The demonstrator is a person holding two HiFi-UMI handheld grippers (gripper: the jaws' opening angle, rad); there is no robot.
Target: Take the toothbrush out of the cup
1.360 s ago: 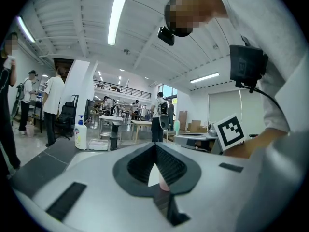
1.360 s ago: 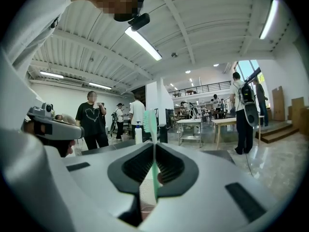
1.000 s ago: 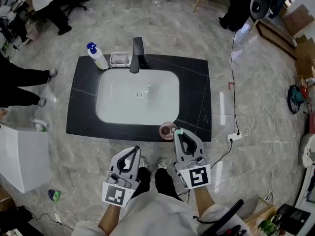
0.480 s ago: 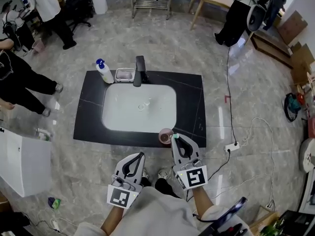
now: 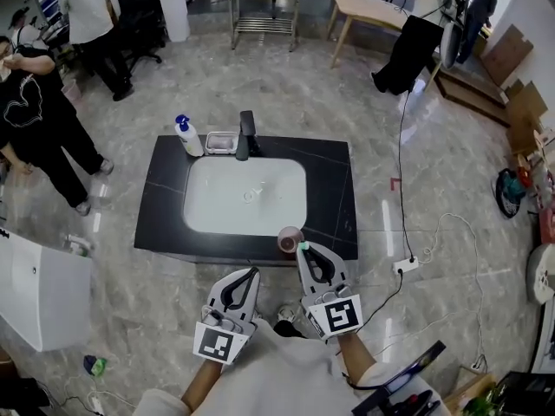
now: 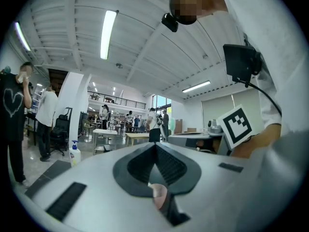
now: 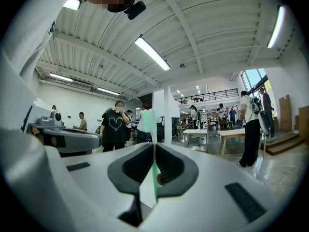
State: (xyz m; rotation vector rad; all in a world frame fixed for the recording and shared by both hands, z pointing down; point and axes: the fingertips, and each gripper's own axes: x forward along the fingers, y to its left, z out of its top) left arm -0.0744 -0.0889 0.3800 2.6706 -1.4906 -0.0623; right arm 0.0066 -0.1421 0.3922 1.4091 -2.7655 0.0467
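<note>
- My right claw point(image 7: 154, 149) is pressed together on the toothbrush point(image 7: 154, 180). The handle stands upright between the pads with the brush end above them. I judge this grip lets it leave the cup straight along its own length instead of dragging on the rim.
- In the head view the brush's green tip sits just right of the pink cup point(image 5: 290, 239). I cannot tell from here whether the lower end has cleared the rim.
- My left claw point(image 6: 155, 145) is pressed together too and pinches nothing. A pinkish blur shows through the opening behind its tips, and I cannot tell what it is. This claw hangs beside the right one, short of the counter point(image 5: 334, 189), probably just to stay out of the way.
- The cup stands close to the counter's front edge, between that edge and the sink point(image 5: 217, 202). A sideways nudge could tip it onto the floor.
- The black surface right of the sink is bare, so there is room to lay the brush there.
- The faucet point(image 5: 247, 134), soap bottle point(image 5: 186, 136) and soap dish point(image 5: 221, 143) line the far rim, well apart from my claws.
</note>
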